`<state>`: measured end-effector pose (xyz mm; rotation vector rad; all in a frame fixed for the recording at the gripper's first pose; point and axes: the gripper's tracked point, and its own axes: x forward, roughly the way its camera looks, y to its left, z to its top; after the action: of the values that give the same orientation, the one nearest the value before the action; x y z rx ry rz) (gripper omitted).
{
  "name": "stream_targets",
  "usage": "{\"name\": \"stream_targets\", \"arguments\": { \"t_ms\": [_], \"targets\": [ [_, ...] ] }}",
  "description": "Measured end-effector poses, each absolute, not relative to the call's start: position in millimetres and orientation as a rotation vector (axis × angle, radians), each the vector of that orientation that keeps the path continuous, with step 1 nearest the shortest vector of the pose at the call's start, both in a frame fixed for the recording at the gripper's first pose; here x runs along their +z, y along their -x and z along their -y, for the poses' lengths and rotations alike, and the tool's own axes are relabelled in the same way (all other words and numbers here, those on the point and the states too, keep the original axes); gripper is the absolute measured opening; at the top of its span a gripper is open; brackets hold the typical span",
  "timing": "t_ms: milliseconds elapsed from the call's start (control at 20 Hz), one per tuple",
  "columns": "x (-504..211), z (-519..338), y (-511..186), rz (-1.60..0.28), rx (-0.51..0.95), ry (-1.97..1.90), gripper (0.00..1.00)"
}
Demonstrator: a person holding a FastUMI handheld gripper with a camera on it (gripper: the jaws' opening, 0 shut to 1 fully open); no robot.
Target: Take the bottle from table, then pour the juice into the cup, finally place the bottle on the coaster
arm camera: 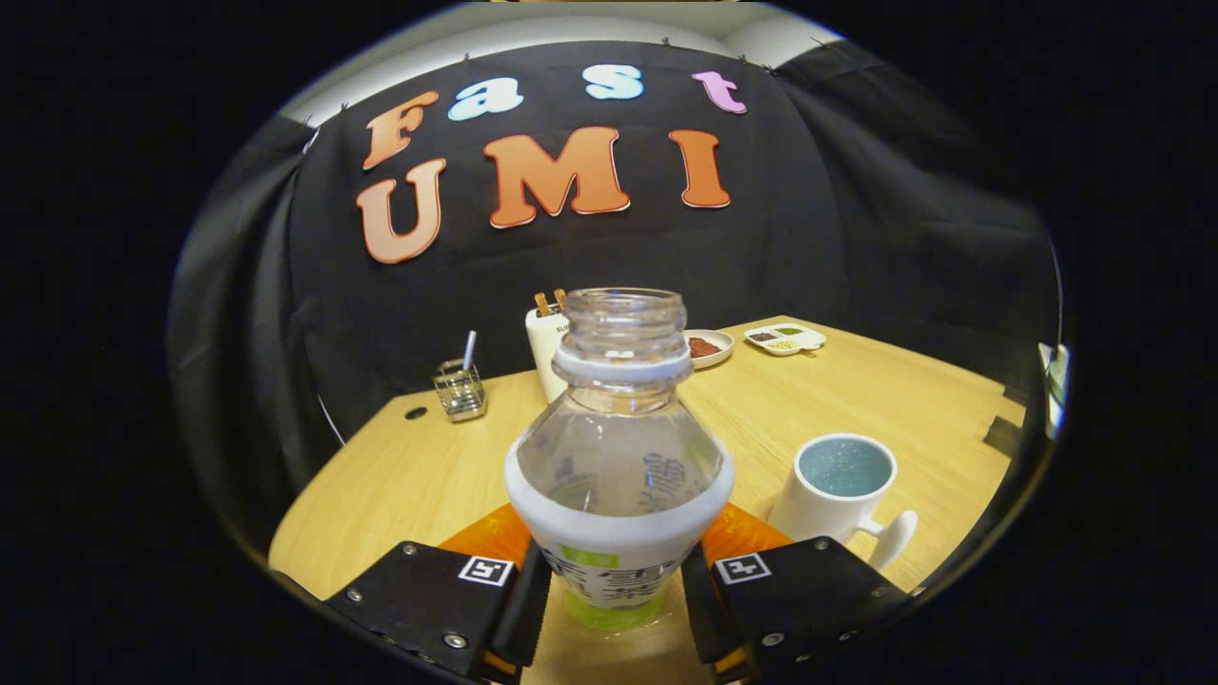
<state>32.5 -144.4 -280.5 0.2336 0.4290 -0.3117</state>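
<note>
A clear plastic bottle (618,457) with a white label and no cap stands upright between my fingers. My gripper (617,595) is shut on its lower body, one finger (528,599) pressing on each side. An orange coaster (742,535) lies on the table just behind the bottle, partly hidden by it and by my fingers. A white cup (842,495) with a blue inside and a handle toward me stands to the right of the bottle, just beyond my right finger.
The wooden table (913,400) runs back to the black cloth wall. At the far side stand a wire holder (460,388) with a utensil, a white container (545,347), a small dish (709,347) and a divided condiment tray (785,338).
</note>
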Motion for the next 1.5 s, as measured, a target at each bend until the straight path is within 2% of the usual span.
{"name": "stream_targets", "arguments": {
  "t_ms": [400, 850, 1500],
  "targets": [
    [-256, 132, -43, -0.36, -0.241, -0.573, 0.62],
    [-235, 145, -60, -0.258, -0.272, -0.972, 0.62],
    [-233, 164, -70, -0.196, -0.354, -1.293, 0.62]
  ]
}}
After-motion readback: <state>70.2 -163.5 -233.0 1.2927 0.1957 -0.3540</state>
